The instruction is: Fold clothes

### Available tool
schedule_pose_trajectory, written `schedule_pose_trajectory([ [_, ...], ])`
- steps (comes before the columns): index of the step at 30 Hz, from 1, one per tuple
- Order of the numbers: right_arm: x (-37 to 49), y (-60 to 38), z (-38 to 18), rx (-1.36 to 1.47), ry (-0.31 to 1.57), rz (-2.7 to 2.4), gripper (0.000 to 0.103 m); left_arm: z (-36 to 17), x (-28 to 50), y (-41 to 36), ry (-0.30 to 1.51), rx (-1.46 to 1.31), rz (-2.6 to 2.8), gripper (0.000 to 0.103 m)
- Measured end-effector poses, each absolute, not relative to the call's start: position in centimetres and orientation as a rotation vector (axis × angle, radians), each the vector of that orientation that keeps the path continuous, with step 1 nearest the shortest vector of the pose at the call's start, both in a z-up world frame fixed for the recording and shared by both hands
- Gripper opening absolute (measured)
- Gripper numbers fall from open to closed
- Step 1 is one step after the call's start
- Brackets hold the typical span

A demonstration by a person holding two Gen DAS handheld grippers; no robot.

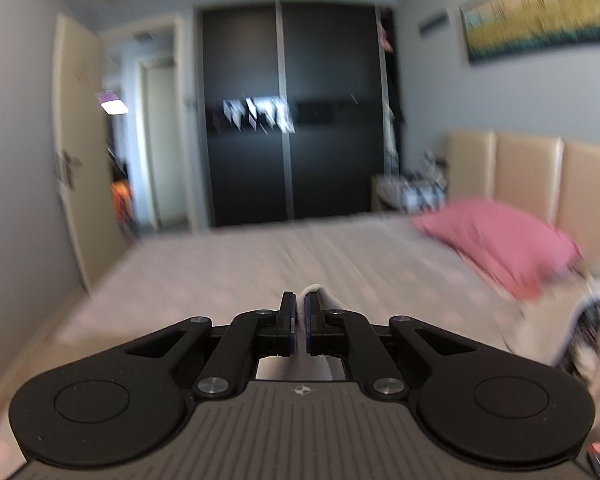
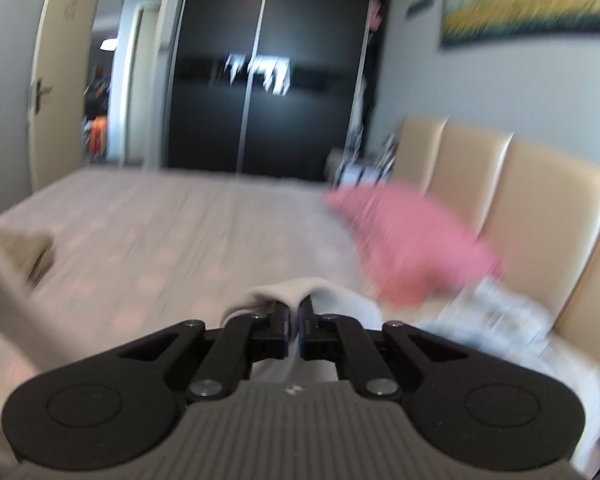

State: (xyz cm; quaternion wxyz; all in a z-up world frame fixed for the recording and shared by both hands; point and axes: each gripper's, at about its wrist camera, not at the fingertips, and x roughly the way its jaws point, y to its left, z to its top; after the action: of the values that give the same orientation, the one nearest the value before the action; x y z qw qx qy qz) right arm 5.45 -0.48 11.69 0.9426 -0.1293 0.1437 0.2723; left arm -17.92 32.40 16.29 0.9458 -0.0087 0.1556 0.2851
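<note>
Both tools point level across the bed [image 1: 228,264]: left tool [image 1: 300,314] and right tool [image 2: 294,322] each pinch pale cloth [image 2: 300,290].

The left tongs [image 1: 300,312] point forward and level, their two black fingers [image 1: 287,312] drawn nearly together with only a thin slit between the pads, and a fold of pale garment [image 1: 314,290] pinched in that slit. The linkage arms on both sides are folded inward toward the centre. The right tongs [image 2: 294,320] sit in a matching pose, level and facing ahead, fingers [image 2: 281,320] closed on a bunched hump of the same pale cloth, which drapes over their tips and hangs below the body.
</note>
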Motion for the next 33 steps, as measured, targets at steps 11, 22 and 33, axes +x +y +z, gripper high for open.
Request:
schedule_pose_trajectory([
  [11, 9.9, -6.6, 15.4, -0.293, 0.221, 0.339, 0.005, 19.7, -26.8, 39.9, 0.323, 0.010, 0.976, 0.002],
  [22, 15.6, -12.6, 0.8, -0.381, 0.647, 0.117, 0.005, 7.2, -33.6, 47.2, 0.717, -0.163, 1.248, 0.000],
  [33, 12.3, -10.9, -0.6, -0.570, 0.784, 0.289, 0.052, 1.5, -30.2, 46.4, 0.896, -0.147, 1.008, 0.031],
])
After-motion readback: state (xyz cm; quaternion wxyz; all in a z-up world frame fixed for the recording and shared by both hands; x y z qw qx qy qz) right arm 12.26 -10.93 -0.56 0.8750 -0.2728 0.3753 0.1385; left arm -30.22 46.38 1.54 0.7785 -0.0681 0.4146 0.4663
